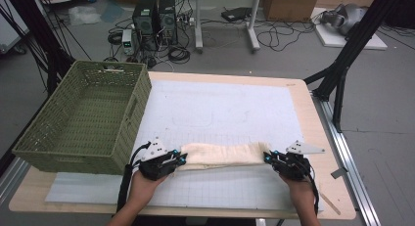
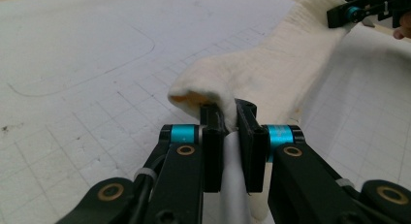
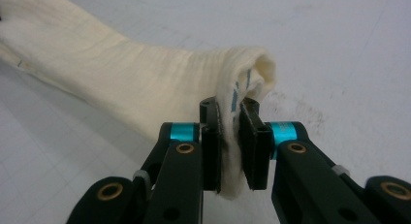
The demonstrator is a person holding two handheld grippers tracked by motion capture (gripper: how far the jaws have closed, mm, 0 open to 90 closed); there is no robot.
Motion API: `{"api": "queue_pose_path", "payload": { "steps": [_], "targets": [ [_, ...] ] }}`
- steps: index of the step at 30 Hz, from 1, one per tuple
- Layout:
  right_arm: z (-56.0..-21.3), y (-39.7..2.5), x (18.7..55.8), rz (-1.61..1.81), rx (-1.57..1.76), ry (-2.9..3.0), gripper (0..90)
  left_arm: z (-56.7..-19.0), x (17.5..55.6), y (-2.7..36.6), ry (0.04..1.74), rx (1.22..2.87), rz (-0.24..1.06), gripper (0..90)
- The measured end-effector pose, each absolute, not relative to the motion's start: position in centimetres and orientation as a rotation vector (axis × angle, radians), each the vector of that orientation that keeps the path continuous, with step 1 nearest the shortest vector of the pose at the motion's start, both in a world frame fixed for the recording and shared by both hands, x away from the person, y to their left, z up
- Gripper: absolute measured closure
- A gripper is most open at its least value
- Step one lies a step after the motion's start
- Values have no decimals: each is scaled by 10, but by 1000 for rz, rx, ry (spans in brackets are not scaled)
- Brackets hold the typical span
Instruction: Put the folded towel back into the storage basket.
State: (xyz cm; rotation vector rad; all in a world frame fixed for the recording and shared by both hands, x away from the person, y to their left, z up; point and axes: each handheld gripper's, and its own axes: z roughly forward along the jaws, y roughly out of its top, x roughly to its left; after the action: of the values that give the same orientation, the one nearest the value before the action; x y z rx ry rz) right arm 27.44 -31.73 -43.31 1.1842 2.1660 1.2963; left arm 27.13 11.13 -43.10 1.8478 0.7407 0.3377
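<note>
Cream cloth point(image 1: 222, 155) lies stretched along the desk's point(image 1: 313, 138) near edge. Left gripper point(image 1: 177, 160) and right gripper point(image 1: 270, 157) each have jaws closed tight on one end.

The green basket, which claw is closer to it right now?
Left. The left claw sits just off the green basket's near right corner, clamped on the cream cloth; the right claw holds the cloth's far end.

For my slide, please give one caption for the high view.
Two hand-held grippers, left gripper and right gripper, hold a cream cloth by its ends beside a green basket.
</note>
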Motion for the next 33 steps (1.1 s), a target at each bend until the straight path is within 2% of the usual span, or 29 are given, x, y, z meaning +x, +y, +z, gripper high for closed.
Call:
{"api": "queue_pose_path", "payload": {
  "steps": [33],
  "targets": [
    [-399,-308,280,1500,964,2065,811,-391,248,139,652,1720,425,823]
  ]
}}
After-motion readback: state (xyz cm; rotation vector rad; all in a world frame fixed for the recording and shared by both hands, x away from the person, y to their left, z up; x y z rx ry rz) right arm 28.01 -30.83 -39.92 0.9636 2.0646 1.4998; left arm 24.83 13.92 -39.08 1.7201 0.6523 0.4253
